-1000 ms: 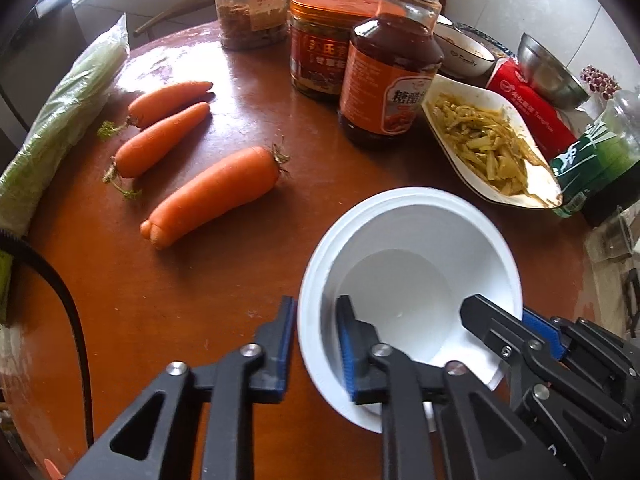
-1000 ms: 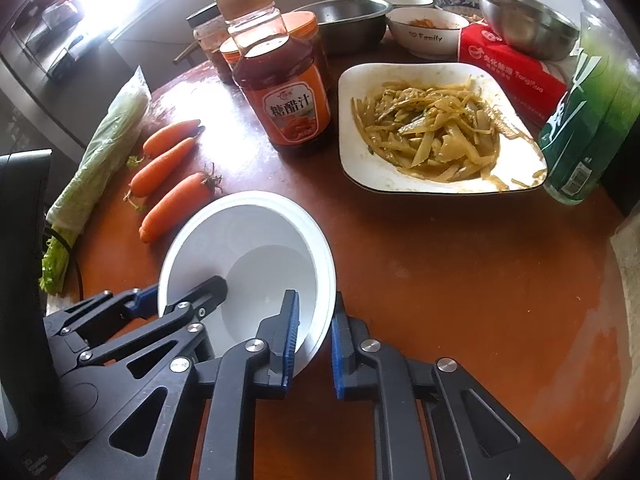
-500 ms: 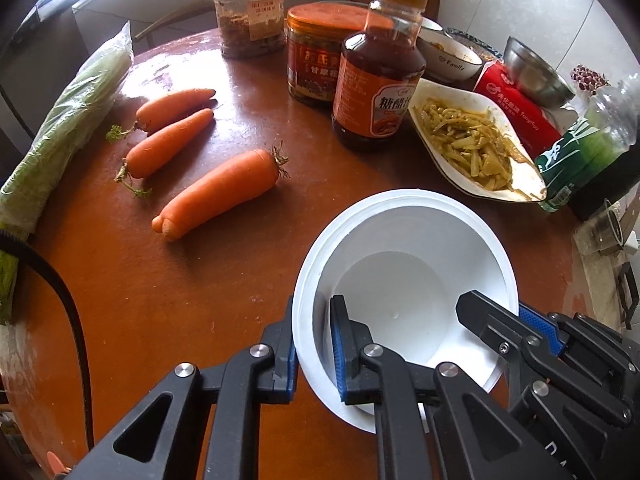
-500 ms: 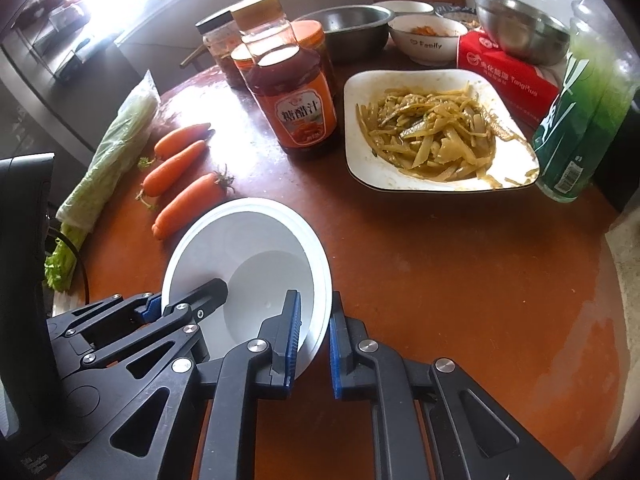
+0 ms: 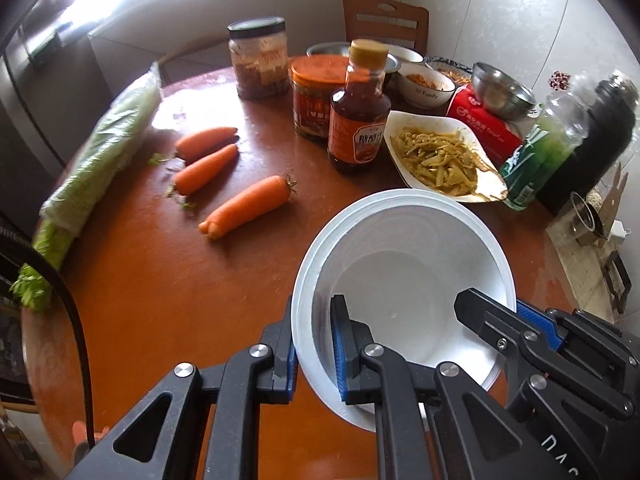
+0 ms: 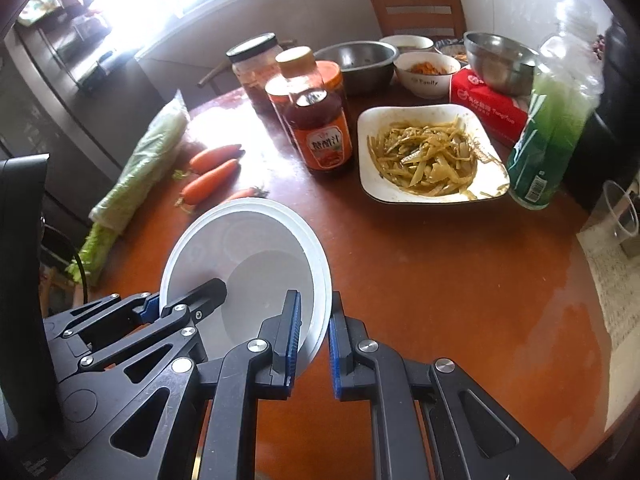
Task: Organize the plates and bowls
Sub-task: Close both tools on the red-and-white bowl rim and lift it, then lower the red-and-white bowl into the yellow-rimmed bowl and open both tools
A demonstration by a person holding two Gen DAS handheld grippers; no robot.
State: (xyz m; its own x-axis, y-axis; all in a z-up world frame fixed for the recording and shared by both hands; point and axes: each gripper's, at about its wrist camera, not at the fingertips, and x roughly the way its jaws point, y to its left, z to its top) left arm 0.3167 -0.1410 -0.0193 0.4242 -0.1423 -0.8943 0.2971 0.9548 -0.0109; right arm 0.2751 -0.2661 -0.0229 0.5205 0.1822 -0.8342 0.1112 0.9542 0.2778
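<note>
Because both sets of fingers pinch opposite rims of the white bowl (image 5: 404, 276), left gripper (image 5: 314, 354) and right gripper (image 6: 314, 332) share its weight, keeping it level above the worktop (image 6: 440, 280).

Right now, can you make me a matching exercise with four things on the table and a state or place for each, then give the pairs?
Things:
1. white bowl
2. square plate
3. carrots
4. steel bowl

States:
A. lie bare on the table
B. on the red box
C. gripped at the rim by both tongs
D. full of yellow strips

Pairs: 1-C, 2-D, 3-A, 4-B
</note>
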